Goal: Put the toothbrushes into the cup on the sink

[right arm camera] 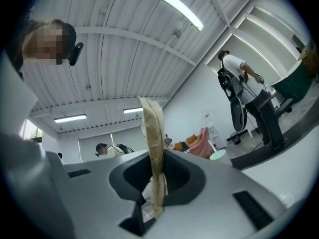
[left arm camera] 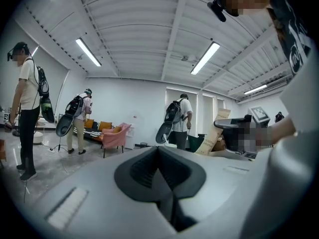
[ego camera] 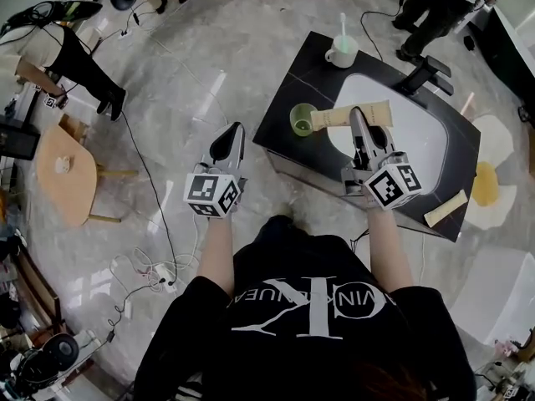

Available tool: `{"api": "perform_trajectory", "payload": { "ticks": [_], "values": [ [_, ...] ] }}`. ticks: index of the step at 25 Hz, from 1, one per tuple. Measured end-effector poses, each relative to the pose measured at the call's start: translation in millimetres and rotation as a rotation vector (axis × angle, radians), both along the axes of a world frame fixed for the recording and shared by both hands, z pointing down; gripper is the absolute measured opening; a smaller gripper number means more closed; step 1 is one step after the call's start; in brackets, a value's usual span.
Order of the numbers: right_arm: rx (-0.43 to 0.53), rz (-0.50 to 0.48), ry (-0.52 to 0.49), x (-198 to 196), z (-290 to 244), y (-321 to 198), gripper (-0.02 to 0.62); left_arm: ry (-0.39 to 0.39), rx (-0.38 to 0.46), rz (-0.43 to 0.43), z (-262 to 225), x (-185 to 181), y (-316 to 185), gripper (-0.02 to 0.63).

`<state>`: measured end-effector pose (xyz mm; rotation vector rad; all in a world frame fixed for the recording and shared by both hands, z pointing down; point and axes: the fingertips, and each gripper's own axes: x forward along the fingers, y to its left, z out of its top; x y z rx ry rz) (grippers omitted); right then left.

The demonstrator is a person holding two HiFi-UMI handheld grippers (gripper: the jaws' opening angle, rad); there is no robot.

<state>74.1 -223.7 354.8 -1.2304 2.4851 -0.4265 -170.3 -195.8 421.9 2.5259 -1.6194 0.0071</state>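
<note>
The paper-wrapped toothbrush pack (ego camera: 334, 119) was held flat above the white basin (ego camera: 422, 144). Its left end lay just beside the green cup (ego camera: 303, 119) on the black counter (ego camera: 288, 98). The right gripper (ego camera: 359, 120) had its jaws nearly together and clamped on that pack. In the right gripper view the pack (right arm camera: 152, 148) stood edge-on between the pads, rising above them.

A second pack (ego camera: 445, 208) lay on the counter's right front edge, well apart from both cups. A white cup (ego camera: 341, 53) with one toothbrush (ego camera: 343, 23) upright in it stood at the counter's far edge, near the black tap (ego camera: 426, 75).

The left gripper (ego camera: 227, 145) was over the floor, left of the counter. Its jaws were closed together with nothing between them, as the left gripper view (left arm camera: 158, 153) confirmed.
</note>
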Motion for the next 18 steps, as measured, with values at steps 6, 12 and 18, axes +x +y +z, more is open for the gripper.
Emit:
{"api": "perform_trajectory", "payload": {
  "ticks": [6, 12, 18],
  "values": [
    [-0.021, 0.001, 0.028, -16, 11, -23, 0.051, 0.001, -0.007, 0.001, 0, -9, -14, 0.012],
    [-0.053, -0.010, 0.100, -31, 34, -36, 0.051, 0.013, -0.030, -0.008, 8, -19, -24, 0.012],
    [-0.089, -0.020, 0.168, -41, 58, -44, 0.051, 0.026, -0.055, 0.000, 19, -21, -32, 0.012]
  ]
}}
